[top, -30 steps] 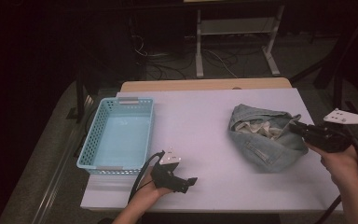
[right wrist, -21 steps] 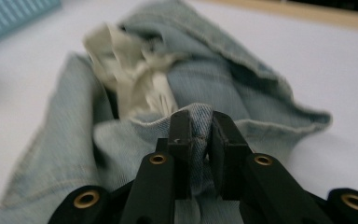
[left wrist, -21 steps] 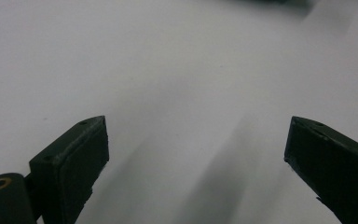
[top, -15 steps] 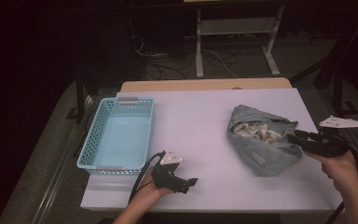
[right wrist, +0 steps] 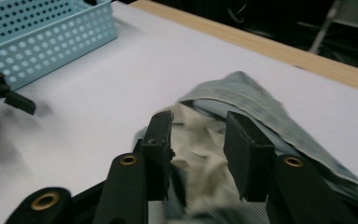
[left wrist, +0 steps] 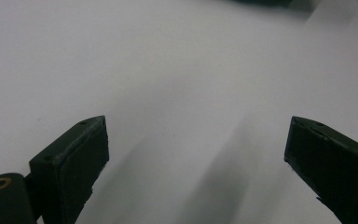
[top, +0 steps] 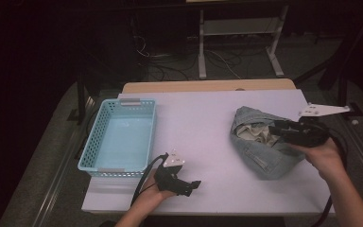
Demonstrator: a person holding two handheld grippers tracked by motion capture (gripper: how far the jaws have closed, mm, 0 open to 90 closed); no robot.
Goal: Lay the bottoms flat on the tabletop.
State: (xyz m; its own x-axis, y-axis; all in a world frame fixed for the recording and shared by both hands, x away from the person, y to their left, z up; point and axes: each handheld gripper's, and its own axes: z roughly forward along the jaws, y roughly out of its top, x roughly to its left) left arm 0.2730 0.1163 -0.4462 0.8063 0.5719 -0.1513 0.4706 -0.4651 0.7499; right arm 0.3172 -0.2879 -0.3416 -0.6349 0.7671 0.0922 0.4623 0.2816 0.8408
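The right gripper, jaws narrowly parted and just closing, probes the crumpled blue denim garment's pale lining; next it likely must pinch fabric. The left gripper rests wide open.

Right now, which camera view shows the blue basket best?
The high view: the whole blue basket shows there from above, at the table's left side, with nothing inside. The right gripper view catches just one perforated corner at its upper left. The left gripper view looks at bare table top.
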